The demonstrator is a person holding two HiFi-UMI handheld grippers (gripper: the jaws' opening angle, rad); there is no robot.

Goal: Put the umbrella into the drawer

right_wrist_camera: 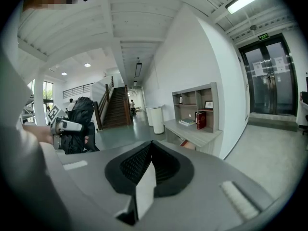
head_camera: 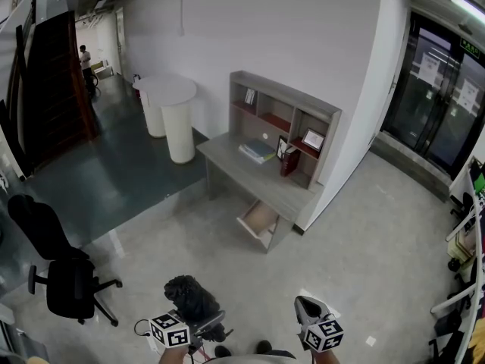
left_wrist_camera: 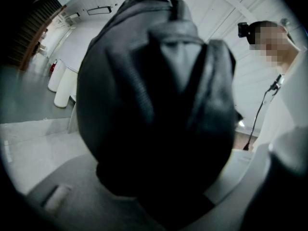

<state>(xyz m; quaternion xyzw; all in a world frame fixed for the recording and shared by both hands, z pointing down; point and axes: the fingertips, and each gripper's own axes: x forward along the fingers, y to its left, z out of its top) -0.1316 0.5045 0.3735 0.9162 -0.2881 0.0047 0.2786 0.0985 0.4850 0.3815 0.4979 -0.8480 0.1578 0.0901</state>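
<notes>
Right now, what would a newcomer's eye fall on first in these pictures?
The bundled black umbrella fills the left gripper view, clamped in the left tongs at the bottom of the head view. Across the floor, the grey desk against the white wall has its drawer pulled open. The right tongs are shut and empty.

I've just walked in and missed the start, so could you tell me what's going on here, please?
A person stands some way from the desk with a claw in each hand. The left claw is clamped on a folded black umbrella. The right claw is shut and empty. The drawer under the desk top is pulled open, and the umbrella has not yet been carried over to it.
</notes>
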